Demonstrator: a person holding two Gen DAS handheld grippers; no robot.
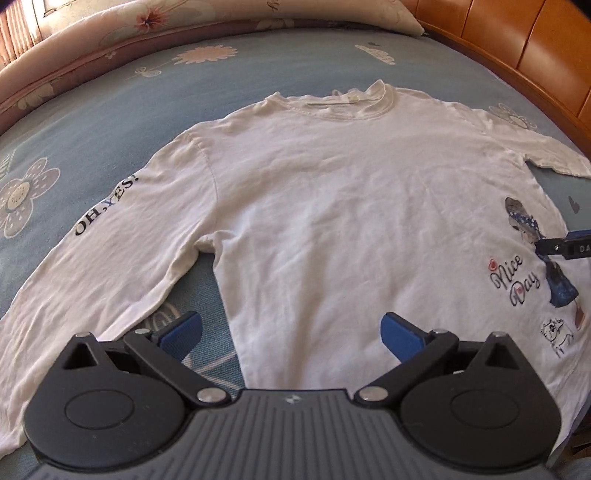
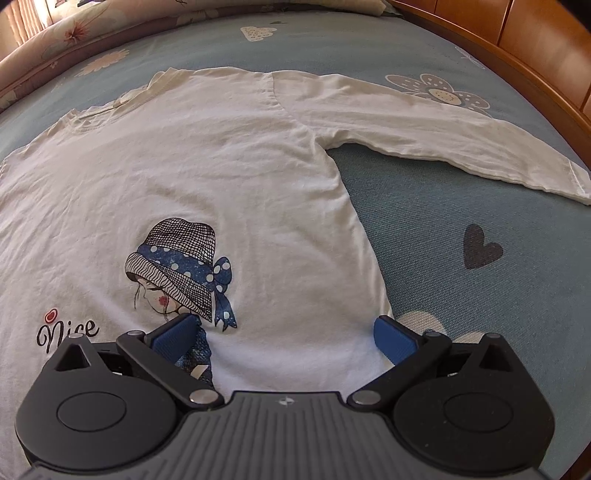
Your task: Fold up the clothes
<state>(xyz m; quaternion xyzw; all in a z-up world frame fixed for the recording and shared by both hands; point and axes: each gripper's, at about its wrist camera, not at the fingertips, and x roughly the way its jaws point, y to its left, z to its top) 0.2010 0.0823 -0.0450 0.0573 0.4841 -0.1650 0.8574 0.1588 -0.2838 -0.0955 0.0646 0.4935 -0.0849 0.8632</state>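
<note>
A white long-sleeved shirt (image 1: 332, 206) lies flat, front up, on the blue bed sheet (image 1: 110, 110), collar away from me. Its left sleeve reads "OH,YES!" (image 1: 107, 206). A printed girl in a hat (image 2: 177, 266) and "Nice Day" lettering (image 1: 513, 280) mark the lower right front. My left gripper (image 1: 291, 332) is open and empty over the shirt's lower left edge. My right gripper (image 2: 288, 334) is open and empty over the lower right edge, and its tip shows in the left wrist view (image 1: 565, 247). The right sleeve (image 2: 443, 129) stretches out sideways.
A wooden bed frame (image 1: 535, 55) curves along the right side. Flowered pillows or bedding (image 1: 184, 18) lie along the far end. The sheet (image 2: 461, 240) has flower and heart prints.
</note>
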